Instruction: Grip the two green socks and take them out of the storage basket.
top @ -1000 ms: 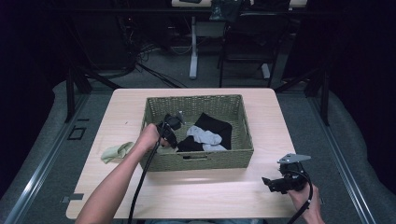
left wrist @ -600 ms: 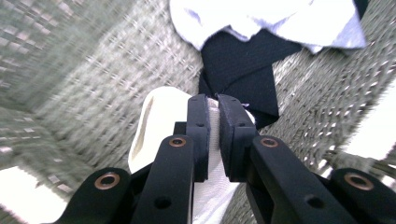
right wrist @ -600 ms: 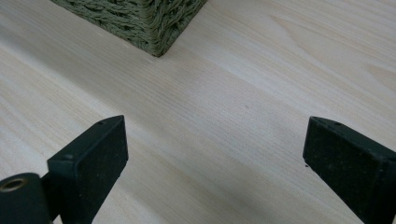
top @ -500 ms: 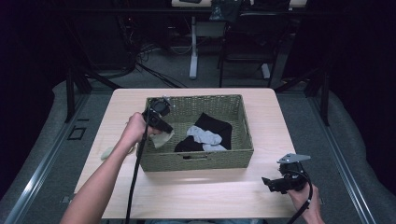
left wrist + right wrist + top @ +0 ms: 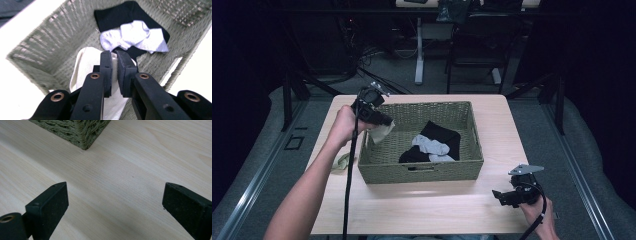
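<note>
Up at centre left of the high view, our left gripper clamps a cream sock over the wicker basket; lower right, our right gripper gapes wide above bare table.

High view: pale wooden worktop brightly lit from above, room around it nearly black. Soft shadow falls on the wood in front of the green woven basket. Picture soft, low detail.

Left gripper view: black left tongs sharp; basket weave and bare worktop at the edges blurred, worktop blown out to white.

Right gripper view: evenly lit, wood grain crisp; black right tongs slightly soft, casting faint shadows.
</note>
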Motion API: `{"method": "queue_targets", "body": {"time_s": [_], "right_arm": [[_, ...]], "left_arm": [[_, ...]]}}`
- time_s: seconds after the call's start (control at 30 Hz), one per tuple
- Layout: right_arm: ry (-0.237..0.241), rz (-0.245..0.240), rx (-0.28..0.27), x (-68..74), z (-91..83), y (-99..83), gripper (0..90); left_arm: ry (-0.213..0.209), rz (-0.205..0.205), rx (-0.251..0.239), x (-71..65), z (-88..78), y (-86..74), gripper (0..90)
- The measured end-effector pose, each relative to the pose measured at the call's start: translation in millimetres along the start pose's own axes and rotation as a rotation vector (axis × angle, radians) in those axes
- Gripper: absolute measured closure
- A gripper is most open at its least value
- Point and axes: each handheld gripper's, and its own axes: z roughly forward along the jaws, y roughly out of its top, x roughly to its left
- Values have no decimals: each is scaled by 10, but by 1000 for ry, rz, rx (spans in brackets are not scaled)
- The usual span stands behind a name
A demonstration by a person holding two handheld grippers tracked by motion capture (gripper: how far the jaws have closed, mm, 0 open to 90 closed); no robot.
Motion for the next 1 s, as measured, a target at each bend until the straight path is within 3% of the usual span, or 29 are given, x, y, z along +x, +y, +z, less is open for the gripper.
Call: {"method": "queue_targets", "body": {"time_s": [0.1, 0.3, 0.47, 0.5, 0.53, 0.7, 0.73, 0.77, 0.8, 0.87, 1.0], "right_arm": [[5, 2, -1, -2, 4, -1, 61], [7, 4, -1, 0, 7, -1, 61], [3, 5, -2, 4, 8, 1, 61], [5, 6, -1, 5, 8, 1, 61], [5, 6, -1, 5, 8, 1, 61], [3, 1, 4, 6, 8, 5, 62], [3, 1, 4, 6, 8, 5, 62], [0, 3, 1, 6, 8, 4, 62], [0, 3, 1, 6, 8, 4, 62], [-1, 4, 2, 5, 8, 3, 62], [1, 3, 7, 8, 11, 4, 62]], "left_arm": [[22, -3, -41, 28, -227, -12, 835], [57, -27, -73, 88, -450, -125, 835], [86, -64, -103, 181, -629, -343, 834], [95, -86, -109, 232, -674, -456, 834], [95, -86, -109, 232, -674, -456, 834], [114, -164, -108, 389, -691, -821, 834], [114, -164, -108, 389, -691, -821, 834], [117, -195, -108, 436, -657, -950, 834], [117, -195, -108, 436, -657, -950, 834], [116, -236, -107, 506, -591, -1131, 834], [134, -269, -95, 567, -499, -1282, 834]]}}
